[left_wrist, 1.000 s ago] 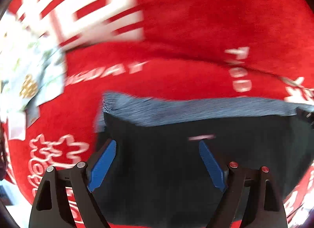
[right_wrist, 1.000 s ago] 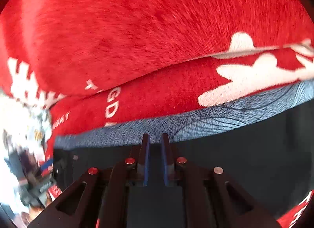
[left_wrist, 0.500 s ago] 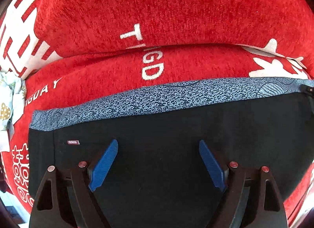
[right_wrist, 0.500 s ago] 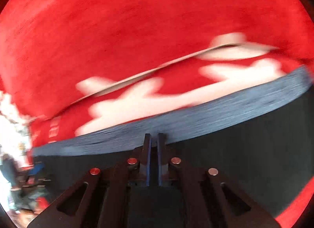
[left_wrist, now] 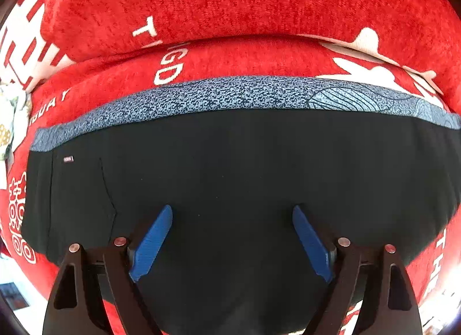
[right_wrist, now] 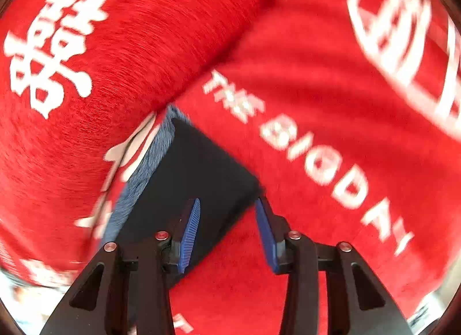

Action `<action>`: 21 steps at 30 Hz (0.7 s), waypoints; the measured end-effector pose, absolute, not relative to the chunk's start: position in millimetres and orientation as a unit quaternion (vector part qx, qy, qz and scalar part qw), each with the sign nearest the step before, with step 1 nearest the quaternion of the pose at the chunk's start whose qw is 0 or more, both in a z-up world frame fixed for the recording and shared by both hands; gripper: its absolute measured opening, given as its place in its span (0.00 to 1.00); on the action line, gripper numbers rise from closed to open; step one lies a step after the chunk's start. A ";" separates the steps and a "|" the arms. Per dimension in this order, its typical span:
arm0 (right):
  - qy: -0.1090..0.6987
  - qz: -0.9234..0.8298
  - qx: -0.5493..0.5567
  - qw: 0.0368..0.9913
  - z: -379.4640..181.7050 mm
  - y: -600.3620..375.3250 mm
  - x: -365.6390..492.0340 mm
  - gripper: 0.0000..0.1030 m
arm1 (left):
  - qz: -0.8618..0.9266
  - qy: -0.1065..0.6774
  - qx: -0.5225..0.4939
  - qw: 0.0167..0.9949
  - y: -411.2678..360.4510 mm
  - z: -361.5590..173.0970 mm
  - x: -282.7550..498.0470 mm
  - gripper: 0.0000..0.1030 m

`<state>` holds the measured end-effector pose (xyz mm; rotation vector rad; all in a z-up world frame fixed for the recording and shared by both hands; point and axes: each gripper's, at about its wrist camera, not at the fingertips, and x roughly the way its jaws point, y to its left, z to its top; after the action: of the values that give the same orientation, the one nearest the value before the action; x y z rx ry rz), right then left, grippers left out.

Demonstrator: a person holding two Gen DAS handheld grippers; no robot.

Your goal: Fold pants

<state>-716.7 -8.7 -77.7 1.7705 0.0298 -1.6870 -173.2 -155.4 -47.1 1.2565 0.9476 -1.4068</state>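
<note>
The black pants (left_wrist: 230, 162) lie flat on a red plush cover (left_wrist: 259, 3), with a blue-grey patterned strip (left_wrist: 230, 93) along their far edge. A small tag (left_wrist: 68, 159) and a pocket seam show near their left end. My left gripper (left_wrist: 232, 214) hangs straight down over the black cloth, open, with nothing pinched. In the right wrist view the pants (right_wrist: 201, 173) end in a corner. My right gripper (right_wrist: 227, 228) is over that end with its jaws opening. The cloth's edge lies under the gap, and the pads do not press on it.
The red cover (right_wrist: 317, 61) carries large white letters and characters and has a raised fold behind the pants. A pale patterned cloth (left_wrist: 7, 121) lies at the far left. Bright floor shows at the lower corners of both views.
The left gripper slid right along the pants and stayed open. The right gripper, shut before, swung along the blue-grey strip to the pants' end, rolled, and its jaws parted.
</note>
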 end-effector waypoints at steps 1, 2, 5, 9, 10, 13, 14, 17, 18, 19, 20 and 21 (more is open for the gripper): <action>-0.001 -0.637 0.688 0.349 -85.5 -9.9 -715.2 0.44 | -0.576 0.398 0.517 0.493 -156.3 -46.7 -172.9 0.84; -0.013 -0.619 0.698 0.360 -94.7 -13.6 -713.5 0.44 | -0.574 0.400 0.518 0.492 -157.0 -47.2 -173.7 0.84; -0.018 -0.607 0.711 0.355 -112.1 -27.5 -713.8 0.15 | -0.576 0.389 0.528 0.488 -160.3 -52.6 -177.7 0.86; 0.028 -0.618 0.688 0.379 -95.2 -24.8 -719.6 0.06 | -0.576 0.384 0.531 0.489 -162.9 -52.0 -183.5 0.91; 0.055 -0.624 0.680 0.382 -98.6 -25.4 -720.0 0.06 | -0.575 0.380 0.531 0.493 -168.2 -55.6 -183.8 0.93; 0.023 -0.615 0.692 0.378 -106.6 -12.8 -726.1 0.12 | -0.569 0.388 0.527 0.499 -172.5 -61.6 -180.9 0.96; 0.038 -0.630 0.681 0.371 -98.0 -11.9 -720.9 0.21 | -0.568 0.385 0.529 0.499 -172.0 -60.9 -182.3 0.96; 0.051 -0.626 0.663 0.408 -67.1 -14.7 -692.1 0.21 | -0.570 0.365 0.538 0.502 -170.4 -60.0 -188.8 0.96; 0.061 -0.612 0.656 0.438 -57.0 -20.1 -674.7 0.21 | -0.571 0.362 0.539 0.502 -168.8 -62.3 -187.2 0.96; 0.078 -0.589 0.651 0.473 -49.8 -29.5 -650.5 0.21 | -0.570 0.362 0.539 0.504 -168.9 -61.8 -188.7 0.96; 0.092 -0.560 0.652 0.503 -49.1 -41.2 -626.9 0.21 | -0.569 0.364 0.538 0.505 -169.2 -62.1 -189.3 0.96; 0.103 -0.536 0.653 0.525 -48.6 -44.2 -610.6 0.21 | -0.567 0.367 0.535 0.507 -169.4 -62.0 -189.8 0.96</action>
<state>-610.6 -44.2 -48.6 1.5630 0.2474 -1.2816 -189.8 -169.4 -62.0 1.2911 0.8855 -1.3673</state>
